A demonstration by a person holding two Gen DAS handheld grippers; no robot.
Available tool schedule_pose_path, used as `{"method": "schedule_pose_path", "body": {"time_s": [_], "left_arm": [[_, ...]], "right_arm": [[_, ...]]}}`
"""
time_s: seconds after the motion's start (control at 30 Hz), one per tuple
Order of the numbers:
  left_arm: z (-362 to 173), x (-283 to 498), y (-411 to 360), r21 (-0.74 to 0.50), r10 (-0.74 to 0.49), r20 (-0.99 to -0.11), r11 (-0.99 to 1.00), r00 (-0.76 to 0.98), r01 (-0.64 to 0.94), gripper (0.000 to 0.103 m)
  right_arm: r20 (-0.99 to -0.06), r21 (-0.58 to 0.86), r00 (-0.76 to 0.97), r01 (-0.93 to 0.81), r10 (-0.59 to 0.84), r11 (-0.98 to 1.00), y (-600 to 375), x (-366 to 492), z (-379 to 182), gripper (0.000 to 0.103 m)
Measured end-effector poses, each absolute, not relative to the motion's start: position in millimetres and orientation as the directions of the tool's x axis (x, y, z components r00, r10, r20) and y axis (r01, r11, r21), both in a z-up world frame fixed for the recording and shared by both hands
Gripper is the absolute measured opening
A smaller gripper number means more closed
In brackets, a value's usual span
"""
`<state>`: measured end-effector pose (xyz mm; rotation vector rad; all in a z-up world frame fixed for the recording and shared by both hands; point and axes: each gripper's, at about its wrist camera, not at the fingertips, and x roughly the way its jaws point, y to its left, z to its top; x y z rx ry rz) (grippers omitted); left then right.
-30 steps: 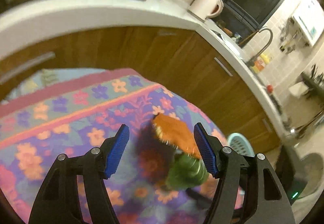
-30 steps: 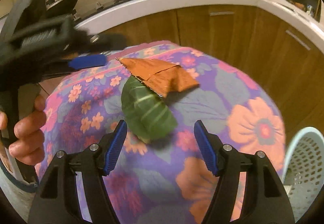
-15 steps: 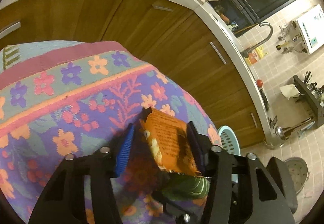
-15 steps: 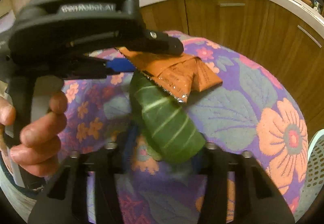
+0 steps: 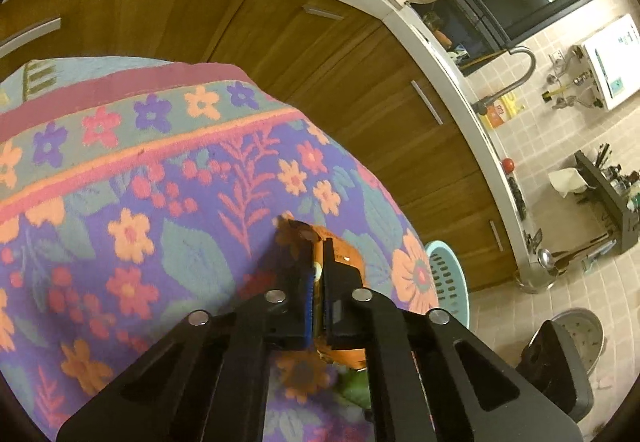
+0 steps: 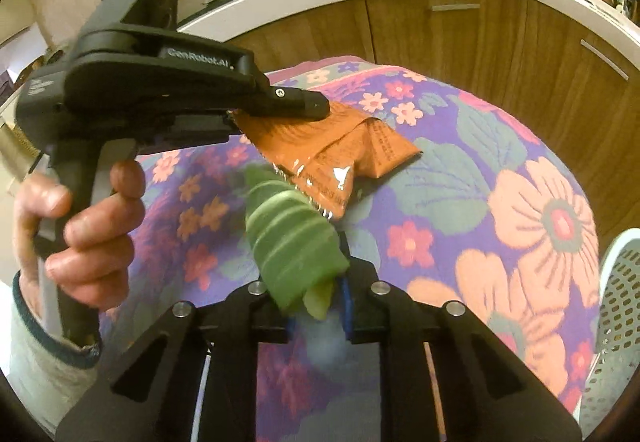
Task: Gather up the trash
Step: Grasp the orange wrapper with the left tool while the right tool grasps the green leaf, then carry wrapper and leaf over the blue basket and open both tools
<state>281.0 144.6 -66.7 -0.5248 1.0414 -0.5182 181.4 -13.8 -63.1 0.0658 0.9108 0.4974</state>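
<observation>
Orange wrapper [image 6: 332,146], crinkly foil w/ a torn shiny edge, lies partly lifted off the floral cloth [image 6: 520,210]; our left gripper [image 5: 318,294] has its fingers pinching one end. In left view most of the wrapper hides behind the blue pads, only a narrow strip shows. Right gripper [image 6: 318,306] has its fingers closed on a green leaf [image 6: 292,242], ribbed, waxy, blurred at the tip. We see the leaf only as a green smudge in left view. Perforated pale-blue basket [image 5: 446,278] sits beside the cloth; right view cuts it off at the edge. Wood cabinets [image 5: 360,90] behind.
</observation>
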Motion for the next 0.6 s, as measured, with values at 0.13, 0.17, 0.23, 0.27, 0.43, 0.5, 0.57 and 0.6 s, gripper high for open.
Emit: {"method": "schedule_pose_path", "body": {"time_s": [0.13, 0.17, 0.23, 0.27, 0.43, 0.5, 0.57, 0.6], "left_arm": [[-58.7, 261.4, 146.2, -0.628, -0.63, -0.649, 0.76, 0.427, 0.167, 0.0], [-56.5, 255.6, 147.4, -0.627, -0.629, -0.646, 0.761, 0.432, 0.17, 0.0], [-51.7, 239.5, 153.7, -0.618, -0.621, -0.642, 0.766, 0.45, 0.175, 0.0], [-50.8, 231.6, 157.1, -0.616, -0.618, -0.64, 0.768, 0.456, 0.176, 0.0], [-49.9, 193.9, 185.2, -0.63, -0.615, -0.625, 0.761, 0.481, 0.155, 0.0], [-47.7, 178.7, 195.9, -0.642, -0.62, -0.611, 0.752, 0.493, 0.149, 0.0], [-43.4, 162.2, 202.7, -0.643, -0.619, -0.598, 0.75, 0.508, 0.157, 0.0], [-40.9, 154.6, 204.8, -0.644, -0.621, -0.592, 0.748, 0.514, 0.162, 0.0]], "right_arm": [[-0.732, 0.258, 0.508, -0.409, 0.453, 0.875, -18.7, 152.4, -61.0, 0.012], [-0.73, 0.258, 0.508, -0.415, 0.457, 0.873, -19.9, 148.0, -59.8, 0.012], [-0.723, 0.246, 0.514, -0.433, 0.461, 0.867, -23.7, 131.2, -56.7, 0.012], [-0.724, 0.238, 0.517, -0.435, 0.457, 0.868, -26.4, 127.7, -56.6, 0.012], [-0.716, 0.256, 0.519, -0.428, 0.467, 0.867, -44.3, 104.0, -51.5, 0.012], [-0.707, 0.265, 0.525, -0.423, 0.473, 0.866, -49.9, 98.0, -47.5, 0.012], [-0.699, 0.26, 0.539, -0.421, 0.47, 0.869, -53.6, 91.0, -43.4, 0.012], [-0.697, 0.262, 0.54, -0.421, 0.472, 0.869, -54.5, 89.9, -42.9, 0.012]]}}
